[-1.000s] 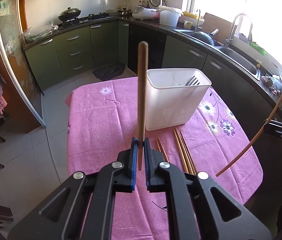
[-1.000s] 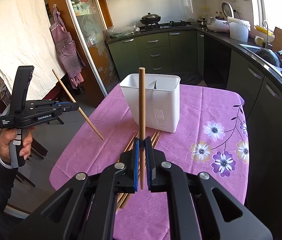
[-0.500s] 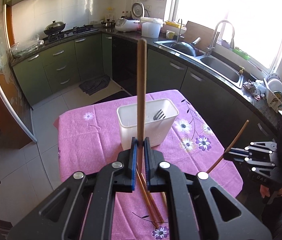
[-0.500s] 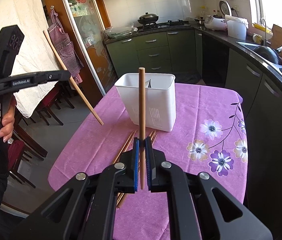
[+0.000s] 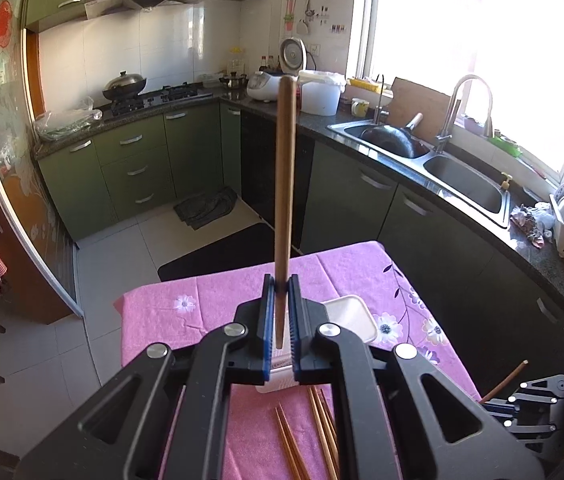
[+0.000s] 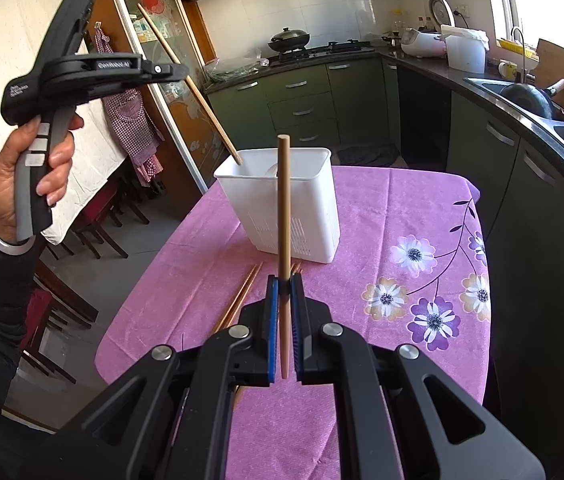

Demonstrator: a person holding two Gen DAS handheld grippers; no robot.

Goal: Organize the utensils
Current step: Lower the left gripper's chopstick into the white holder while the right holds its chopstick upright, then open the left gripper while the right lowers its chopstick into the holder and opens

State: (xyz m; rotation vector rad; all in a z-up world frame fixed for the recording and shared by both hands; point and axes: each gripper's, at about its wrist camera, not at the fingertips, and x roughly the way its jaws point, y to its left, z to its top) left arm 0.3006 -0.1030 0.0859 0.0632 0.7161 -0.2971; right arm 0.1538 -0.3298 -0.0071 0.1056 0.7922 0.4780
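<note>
My left gripper (image 5: 277,284) is shut on a wooden chopstick (image 5: 284,184). In the right wrist view this gripper (image 6: 180,70) is raised above the white utensil holder (image 6: 294,208), and its chopstick (image 6: 194,88) slants down with its tip just inside the holder's near left corner. The holder shows partly under my left fingers (image 5: 352,316). My right gripper (image 6: 284,280) is shut on a second chopstick (image 6: 284,208), held upright in front of the holder. Several loose chopsticks (image 6: 242,300) lie on the pink tablecloth; they also show in the left wrist view (image 5: 310,436).
The table carries a pink flowered cloth (image 6: 402,240). Dark green cabinets (image 5: 134,168), a stove with a wok (image 5: 124,86) and a sink (image 5: 466,182) run along the walls. Chairs (image 6: 94,216) stand left of the table.
My left gripper has risen and moved over the holder, tilting so its chopstick tip now enters the holder. My right gripper has barely moved and still holds its chopstick upright.
</note>
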